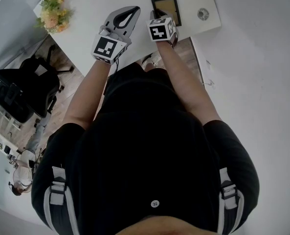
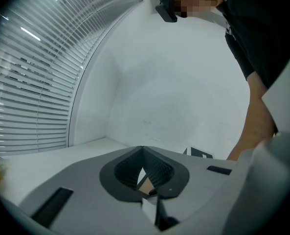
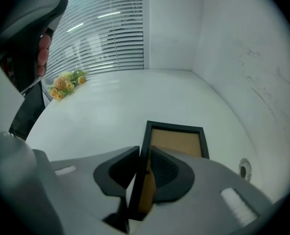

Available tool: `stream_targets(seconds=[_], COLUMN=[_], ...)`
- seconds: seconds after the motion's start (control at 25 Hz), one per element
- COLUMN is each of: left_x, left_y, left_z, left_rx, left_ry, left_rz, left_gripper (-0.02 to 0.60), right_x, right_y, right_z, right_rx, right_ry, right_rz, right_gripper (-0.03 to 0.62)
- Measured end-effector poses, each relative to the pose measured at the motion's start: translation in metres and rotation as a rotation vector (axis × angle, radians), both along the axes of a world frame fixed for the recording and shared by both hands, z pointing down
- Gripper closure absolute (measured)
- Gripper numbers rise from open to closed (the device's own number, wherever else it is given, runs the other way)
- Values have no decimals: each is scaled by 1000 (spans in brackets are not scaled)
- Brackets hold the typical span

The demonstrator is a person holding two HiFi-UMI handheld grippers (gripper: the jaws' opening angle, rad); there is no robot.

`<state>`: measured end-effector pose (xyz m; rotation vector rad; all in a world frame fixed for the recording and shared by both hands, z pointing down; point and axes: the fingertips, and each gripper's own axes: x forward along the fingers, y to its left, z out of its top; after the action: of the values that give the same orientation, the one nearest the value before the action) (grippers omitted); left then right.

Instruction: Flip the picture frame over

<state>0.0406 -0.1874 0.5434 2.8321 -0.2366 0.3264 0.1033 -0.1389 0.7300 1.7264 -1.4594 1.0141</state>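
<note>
A black picture frame point(image 1: 166, 9) with a brown panel facing up lies on the white table point(image 1: 86, 28), near its right end. In the right gripper view the left border of the picture frame point(image 3: 176, 141) runs between the jaws. My right gripper point(image 3: 145, 151) is shut on that border, both pads against it, and it points steeply down. In the head view the right gripper point(image 1: 157, 14) sits at the frame's near left corner, mostly hidden behind its marker cube. My left gripper point(image 1: 134, 9) hovers left of the frame, apart from it. The left gripper point(image 2: 143, 150) is shut on nothing.
A bunch of yellow flowers point(image 1: 53, 12) lies at the table's far left, and a small round object point(image 1: 203, 14) sits right of the frame. A white wall runs close along the right. A black office chair point(image 1: 22, 89) stands on the floor to the left.
</note>
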Motion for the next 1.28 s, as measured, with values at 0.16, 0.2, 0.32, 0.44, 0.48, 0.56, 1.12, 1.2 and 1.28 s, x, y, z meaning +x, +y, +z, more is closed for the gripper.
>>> stream_targets(seconds=[0.16,0.2,0.32,0.44,0.48,0.56,1.12,1.2,1.28], left_x=[-2,-2,-1,-4,-5,-8,-22,-24,-26], left_y=[-2,-3,-8,-10,-11,-10,-15,-14,-14], left_z=[1,-1,-8,-9,-10,-8,-33,-33,-33], left_rx=[-4,-2,9,9,6,0,49,57,64], left_ry=[11,20,51,54,53,37,55,45,17], left_rz=[-2,-3,-12,-16,-18,-15,-108,-135,-166], left_gripper=[577,577,577,577,577,577,577,577,577], right_x=[-1,-1,0,5,7,9,2,0,2], right_y=[-1,-1,-4,-6,-8,-10,-23,-27,-29], right_z=[0,0,-4,-10,-13,-17,-61,-66,-71], right_rx=[1,5,18,33,41,53,134,149,164], right_ry=[23,17,-5,-29,-34,-45,-192,-203,-208], right_rz=[3,13,37,67,77,92,59,18,-17], right_gripper=[534,539,543,543,543,543,543,543,543])
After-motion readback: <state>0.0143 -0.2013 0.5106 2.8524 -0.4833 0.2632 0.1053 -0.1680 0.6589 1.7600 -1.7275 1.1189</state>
